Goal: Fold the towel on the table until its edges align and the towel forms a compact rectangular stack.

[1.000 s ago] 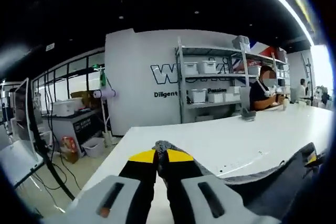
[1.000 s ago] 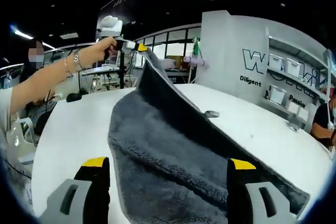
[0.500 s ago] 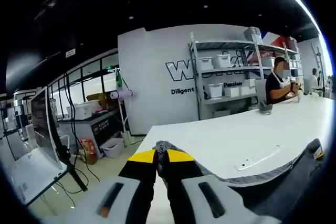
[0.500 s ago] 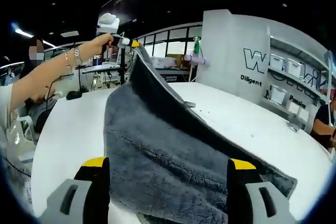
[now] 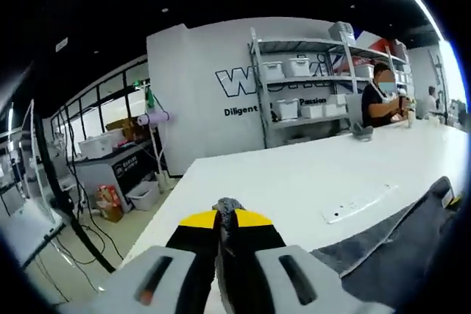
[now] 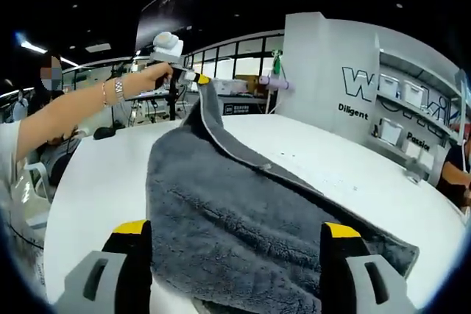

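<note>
Two grippers: left gripper (image 5: 227,220) jaws clamped on grey towel (image 6: 250,233) corner, right gripper (image 6: 234,234) jaws apart over towel.

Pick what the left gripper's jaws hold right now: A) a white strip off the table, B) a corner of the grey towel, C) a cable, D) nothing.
B: in the left gripper view, the left gripper has its jaws closed on a tuft of the towel, and the right gripper view shows that corner lifted.

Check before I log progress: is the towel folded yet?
Not yet: the towel lies partly spread, one corner lifted in the shut left tool; right tool open.
</note>
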Available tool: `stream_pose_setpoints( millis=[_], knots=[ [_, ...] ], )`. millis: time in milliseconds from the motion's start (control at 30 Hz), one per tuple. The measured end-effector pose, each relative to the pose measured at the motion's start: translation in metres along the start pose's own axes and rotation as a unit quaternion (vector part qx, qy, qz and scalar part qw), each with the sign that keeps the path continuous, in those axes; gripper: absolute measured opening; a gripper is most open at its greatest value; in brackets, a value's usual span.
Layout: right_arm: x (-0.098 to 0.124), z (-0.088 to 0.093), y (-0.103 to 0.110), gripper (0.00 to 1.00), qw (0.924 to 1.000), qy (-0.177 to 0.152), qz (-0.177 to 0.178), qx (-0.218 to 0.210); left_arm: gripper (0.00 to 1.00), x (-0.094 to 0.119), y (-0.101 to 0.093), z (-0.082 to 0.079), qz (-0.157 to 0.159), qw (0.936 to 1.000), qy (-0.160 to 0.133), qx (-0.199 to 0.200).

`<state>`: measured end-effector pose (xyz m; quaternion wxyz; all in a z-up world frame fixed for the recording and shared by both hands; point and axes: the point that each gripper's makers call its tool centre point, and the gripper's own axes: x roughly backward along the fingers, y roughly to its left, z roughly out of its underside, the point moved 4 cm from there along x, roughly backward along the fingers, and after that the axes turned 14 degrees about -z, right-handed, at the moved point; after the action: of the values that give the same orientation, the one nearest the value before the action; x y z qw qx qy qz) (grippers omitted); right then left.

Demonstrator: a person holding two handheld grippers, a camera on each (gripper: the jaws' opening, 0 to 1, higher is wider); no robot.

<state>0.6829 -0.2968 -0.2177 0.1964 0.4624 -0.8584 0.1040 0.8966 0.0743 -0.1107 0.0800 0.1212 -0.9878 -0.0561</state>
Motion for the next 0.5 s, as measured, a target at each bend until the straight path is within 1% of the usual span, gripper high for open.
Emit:
stream_pose_setpoints(
  millis=[67, 133, 167, 233, 300, 333, 367, 400, 467, 500],
  knots=[
    [0.000, 0.000, 0.000, 0.99, 1.0000, 0.000, 0.001, 0.000, 0.08, -0.006, 0.008, 0.007, -0.019, 0.9994, 0.007, 0.029],
    [-0.001, 0.001, -0.001, 0.99, 1.0000, 0.001, 0.002, -0.002, 0.08, -0.014, 0.012, 0.009, -0.022, 0.9977, 0.008, 0.063],
    [-0.001, 0.001, -0.001, 0.99, 1.0000, 0.003, 0.002, -0.002, 0.08, -0.012, 0.015, 0.014, -0.030, 0.9959, 0.010, 0.085],
    [-0.001, 0.001, -0.001, 0.99, 1.0000, 0.006, 0.003, 0.000, 0.10, -0.015, 0.019, 0.022, -0.039, 0.9945, 0.018, 0.096],
    [-0.001, 0.000, 0.000, 0.99, 1.0000, 0.008, 0.002, 0.002, 0.14, -0.019, 0.026, 0.035, -0.057, 0.9915, 0.032, 0.113],
    [-0.001, 0.000, 0.001, 0.99, 1.0000, 0.009, 0.001, 0.003, 0.16, -0.020, 0.027, 0.040, -0.056, 0.9911, 0.039, 0.114],
    [-0.001, 0.000, 0.001, 0.99, 0.9999, 0.009, 0.001, 0.004, 0.17, -0.008, 0.021, 0.050, -0.050, 0.9917, 0.044, 0.110],
    [-0.001, -0.001, 0.001, 0.99, 0.9999, 0.009, 0.001, 0.005, 0.18, -0.006, 0.016, 0.060, -0.035, 0.9928, 0.059, 0.098],
    [0.000, -0.002, 0.001, 0.99, 0.9999, 0.010, 0.002, 0.007, 0.22, -0.004, 0.011, 0.069, -0.015, 0.9930, 0.066, 0.096],
    [0.000, -0.002, 0.002, 0.99, 0.9999, 0.010, 0.002, 0.007, 0.26, 0.010, 0.003, 0.080, 0.000, 0.9932, 0.071, 0.092]
  ],
)
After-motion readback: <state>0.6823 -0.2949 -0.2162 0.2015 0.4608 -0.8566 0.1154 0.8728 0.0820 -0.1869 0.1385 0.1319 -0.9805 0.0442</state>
